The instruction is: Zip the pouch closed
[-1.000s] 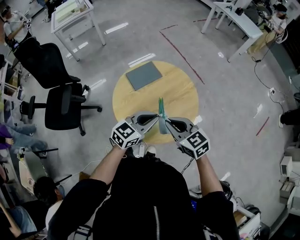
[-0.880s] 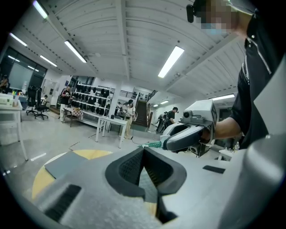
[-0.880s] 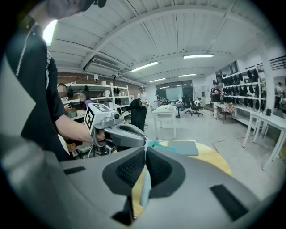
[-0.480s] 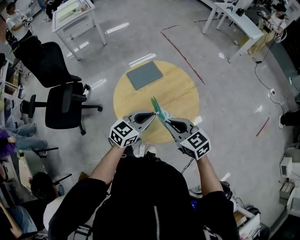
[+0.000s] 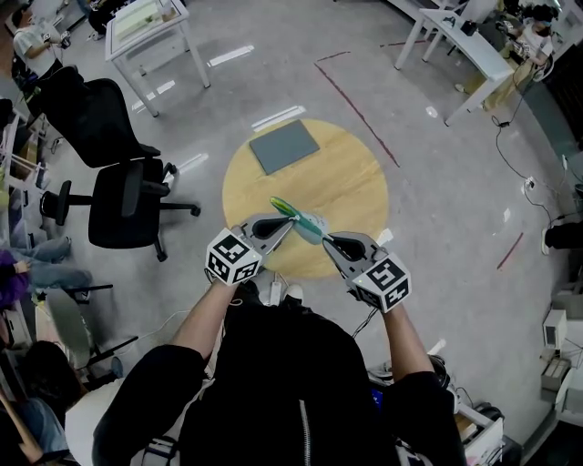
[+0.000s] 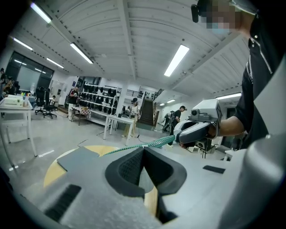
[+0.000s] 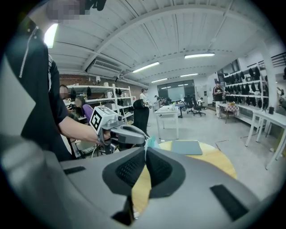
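A slim green-teal pouch [image 5: 296, 217] hangs in the air over the round wooden table [image 5: 351, 177], held between both grippers. My left gripper [image 5: 290, 222] is shut on the pouch near its middle, and the pouch's far end sticks out up and to the left. My right gripper [image 5: 324, 239] is shut on the near end. In the left gripper view the green zipper edge [image 6: 154, 143] runs from the shut jaws across to the right gripper [image 6: 178, 137]. The right gripper view shows a bit of teal pouch [image 7: 151, 142] at its jaw tips, the left gripper [image 7: 144, 135] just beyond.
A grey mat [image 5: 285, 146] lies on the far part of the table. Two black office chairs [image 5: 127, 205] stand to the left. White tables [image 5: 146, 27] [image 5: 460, 41] stand at the back, with people around the room's edges.
The pouch has swung from pointing straight away to lying tilted toward the left. My left gripper has drifted left and slightly down with it. The right gripper has stayed put.
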`<state>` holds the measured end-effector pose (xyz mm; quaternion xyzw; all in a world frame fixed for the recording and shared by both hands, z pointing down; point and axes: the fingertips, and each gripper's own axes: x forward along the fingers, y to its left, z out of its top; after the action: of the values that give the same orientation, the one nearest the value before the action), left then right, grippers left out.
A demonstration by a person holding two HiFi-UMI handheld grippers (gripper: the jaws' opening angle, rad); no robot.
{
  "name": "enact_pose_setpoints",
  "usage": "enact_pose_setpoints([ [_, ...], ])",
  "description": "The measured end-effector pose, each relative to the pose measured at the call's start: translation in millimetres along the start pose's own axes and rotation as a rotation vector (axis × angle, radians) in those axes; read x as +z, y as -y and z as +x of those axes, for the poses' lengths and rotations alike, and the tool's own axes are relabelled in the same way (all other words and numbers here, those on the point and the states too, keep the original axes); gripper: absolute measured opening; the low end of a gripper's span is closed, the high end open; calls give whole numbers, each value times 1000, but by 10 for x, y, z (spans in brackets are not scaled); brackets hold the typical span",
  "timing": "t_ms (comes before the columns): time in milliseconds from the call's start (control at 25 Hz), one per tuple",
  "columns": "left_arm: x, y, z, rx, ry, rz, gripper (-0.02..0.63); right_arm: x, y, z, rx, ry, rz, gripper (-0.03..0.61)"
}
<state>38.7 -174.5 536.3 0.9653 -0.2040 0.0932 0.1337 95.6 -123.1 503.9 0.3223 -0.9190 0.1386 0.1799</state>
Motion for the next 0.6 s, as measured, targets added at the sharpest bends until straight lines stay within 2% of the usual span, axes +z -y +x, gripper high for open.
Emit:
enact_pose_setpoints([
  [280, -49, -154, -88, 54, -6, -23, 3, 18, 8, 0, 2, 2, 3, 15],
  [600, -89, -180, -152, 65, -13, -14, 3, 17, -58, 24, 16, 0, -8, 15],
])
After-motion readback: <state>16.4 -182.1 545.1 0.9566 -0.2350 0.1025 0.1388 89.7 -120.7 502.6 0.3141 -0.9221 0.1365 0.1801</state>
